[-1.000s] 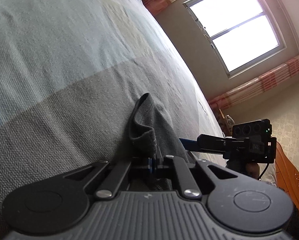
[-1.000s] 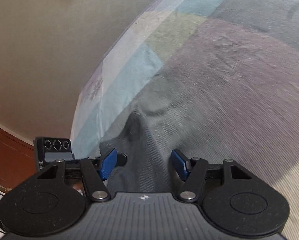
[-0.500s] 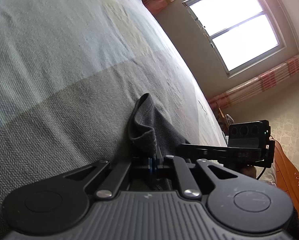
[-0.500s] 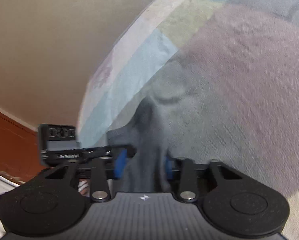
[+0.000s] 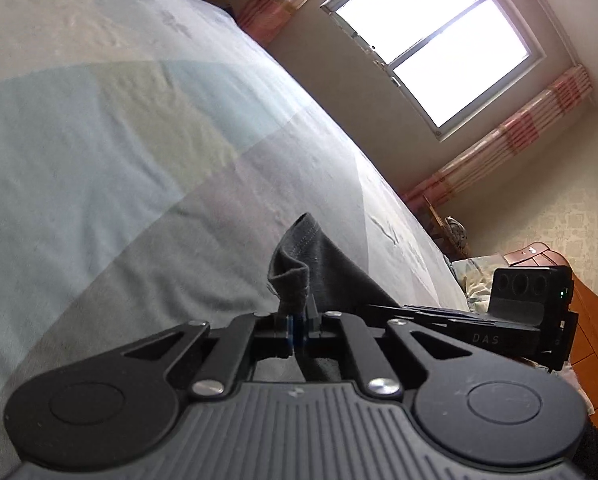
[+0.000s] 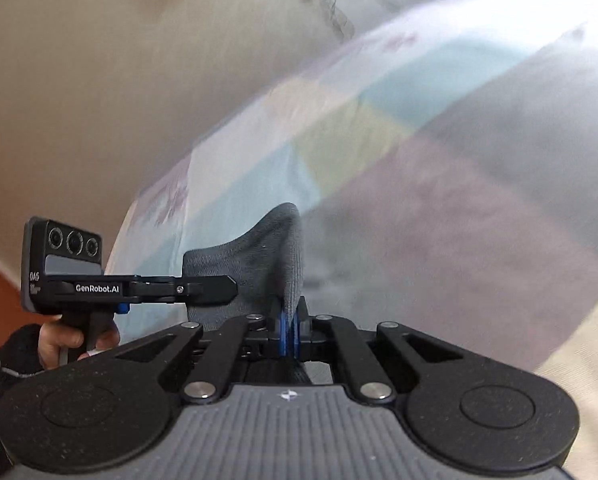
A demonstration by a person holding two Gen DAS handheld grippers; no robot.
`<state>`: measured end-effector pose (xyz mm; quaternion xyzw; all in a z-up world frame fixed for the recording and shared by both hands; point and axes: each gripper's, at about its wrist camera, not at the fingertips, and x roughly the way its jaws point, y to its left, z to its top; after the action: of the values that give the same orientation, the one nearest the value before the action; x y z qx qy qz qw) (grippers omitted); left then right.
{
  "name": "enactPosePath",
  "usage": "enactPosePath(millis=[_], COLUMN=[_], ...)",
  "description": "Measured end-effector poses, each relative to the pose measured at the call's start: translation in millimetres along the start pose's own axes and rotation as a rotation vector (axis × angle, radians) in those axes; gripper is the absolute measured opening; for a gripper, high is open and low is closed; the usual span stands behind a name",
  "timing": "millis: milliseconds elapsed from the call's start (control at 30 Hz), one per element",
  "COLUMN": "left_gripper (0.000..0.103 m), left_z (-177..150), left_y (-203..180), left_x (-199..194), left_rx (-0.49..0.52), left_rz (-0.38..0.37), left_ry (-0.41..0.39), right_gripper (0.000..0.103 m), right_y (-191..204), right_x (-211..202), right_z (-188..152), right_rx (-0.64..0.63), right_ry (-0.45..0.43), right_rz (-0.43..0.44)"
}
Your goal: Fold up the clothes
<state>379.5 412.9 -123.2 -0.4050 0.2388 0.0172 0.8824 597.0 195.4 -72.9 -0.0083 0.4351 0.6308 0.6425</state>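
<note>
My left gripper (image 5: 297, 330) pinched tight on dark grey garment (image 5: 315, 264), cloth corner standing up above jaws. My right gripper (image 6: 289, 332) also clamped on same garment (image 6: 259, 256), fold rising beside left gripper's side. One garment, two grippers, one hand (image 6: 69, 338) visible. Beyond: patchwork bedspread (image 5: 119, 140) below raised cloth. Farther: one window (image 5: 439, 52), two striped curtains (image 5: 511, 140), wooden headboard (image 5: 595, 320).

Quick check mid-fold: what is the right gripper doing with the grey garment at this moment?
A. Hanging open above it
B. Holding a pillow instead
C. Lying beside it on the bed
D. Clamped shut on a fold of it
D: in the right wrist view the right gripper has its blue pads pinched together on the grey garment.
</note>
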Motion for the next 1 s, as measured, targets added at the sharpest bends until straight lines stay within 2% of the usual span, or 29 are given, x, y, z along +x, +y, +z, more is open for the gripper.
enactPosePath(millis=[133,300,367,433,500,533,600,633,700,800,833,933,1000], left_gripper=[0.004,0.005,0.007,0.011,0.015,0.014,0.014,0.014,0.015,0.023,0.027,0.032,0.032], left_z=[12.2,5.4,0.7,-1.8,0.3,0.9,2.2,2.2,-3.0,-18.1,-29.0,-68.1,-94.5], left_y=[-8.0,9.6,14.0,13.8,6.5,-1.0,-16.2,-25.0,-43.4,-84.4,-100.6,-141.9,-157.2], left_x=[26.8,58.1,60.7,51.0,37.7,31.4,18.6,13.4,6.1,14.1,22.6,45.1,59.2], left_rx=[0.009,-0.024,-0.002,0.030,0.099,0.154,0.266,0.305,0.358,0.416,0.448,0.550,0.623], left_rz=[-0.002,0.079,0.142,0.152,0.206,0.239,0.305,0.311,0.276,0.166,0.130,0.046,0.044], left_ry=[0.009,0.046,0.065,0.064,0.058,0.050,0.032,0.035,0.047,0.126,0.163,0.271,0.315], right_gripper=[0.005,0.005,0.011,0.019,0.020,0.020,0.020,0.021,0.023,0.025,0.025,0.025,0.026], right_y=[-15.9,-35.0,-39.6,-38.2,-38.9,-38.9,-35.1,-32.7,-29.5,-29.8,-31.7,-37.3,-39.7], right_x=[-17.0,1.2,12.4,13.4,-2.9,-15.0,-53.3,-74.0,-115.4,-174.1,-189.7,-227.2,-243.7], right_z=[9.4,-1.9,-7.6,-12.4,-17.0,-18.7,-24.4,-29.5,-43.8,-77.2,-91.2,-137.0,-167.7], right_rx=[0.022,0.075,0.107,0.097,0.110,0.118,0.106,0.092,0.069,0.068,0.079,0.121,0.143], right_ry=[-0.056,-0.052,-0.037,-0.048,-0.076,-0.092,-0.122,-0.129,-0.126,-0.076,-0.054,0.001,0.018], right_rz=[-0.048,-0.127,-0.136,-0.172,-0.182,-0.186,-0.204,-0.216,-0.261,-0.371,-0.404,-0.474,-0.494])
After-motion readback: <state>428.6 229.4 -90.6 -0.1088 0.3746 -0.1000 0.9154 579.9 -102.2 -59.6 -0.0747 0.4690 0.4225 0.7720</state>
